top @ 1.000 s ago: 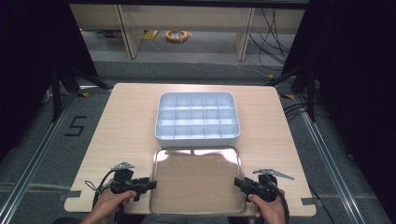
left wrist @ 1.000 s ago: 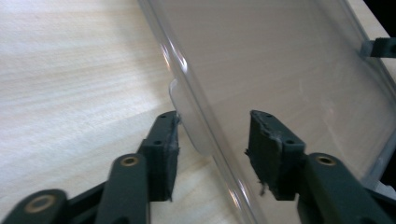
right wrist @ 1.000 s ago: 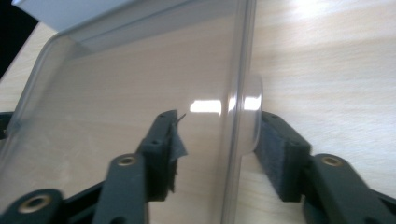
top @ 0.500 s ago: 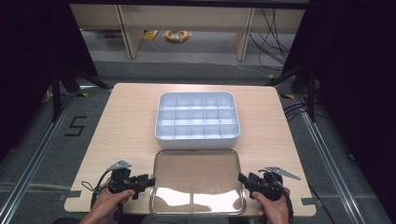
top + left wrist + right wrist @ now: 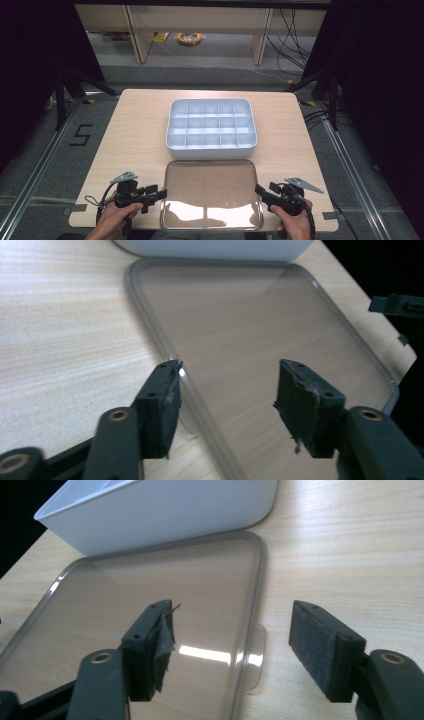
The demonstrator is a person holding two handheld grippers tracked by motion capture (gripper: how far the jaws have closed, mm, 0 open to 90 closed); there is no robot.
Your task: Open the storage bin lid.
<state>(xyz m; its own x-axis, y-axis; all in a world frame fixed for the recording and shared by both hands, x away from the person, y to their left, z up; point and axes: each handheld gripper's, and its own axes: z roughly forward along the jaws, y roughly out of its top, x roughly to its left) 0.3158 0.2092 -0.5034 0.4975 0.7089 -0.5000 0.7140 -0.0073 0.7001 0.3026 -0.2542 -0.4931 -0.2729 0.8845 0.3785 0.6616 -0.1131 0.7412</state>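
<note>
A clear plastic lid (image 5: 211, 186) lies flat on the wooden table, just in front of a white compartment box (image 5: 211, 129). My left gripper (image 5: 161, 192) is at the lid's left edge and stands open. In the left gripper view its jaws straddle the lid's rim (image 5: 150, 325) without pressing on it, and the left gripper (image 5: 227, 375) holds nothing. My right gripper (image 5: 259, 190) is open at the lid's right edge. In the right gripper view the right gripper (image 5: 235, 620) has the lid's rim (image 5: 261, 580) and a small tab (image 5: 257, 655) between its jaws.
The box (image 5: 165, 510) has several empty compartments and sits mid-table, its near wall touching or nearly touching the lid. Bare tabletop (image 5: 130, 135) lies left and right of both. The table's near edge runs just behind the hands. Dark stands and cables flank the table.
The bright reflection on the lid has moved from its far edge to its near edge, as if the lid settled flat. Both grippers have shifted slightly inward and forward.
</note>
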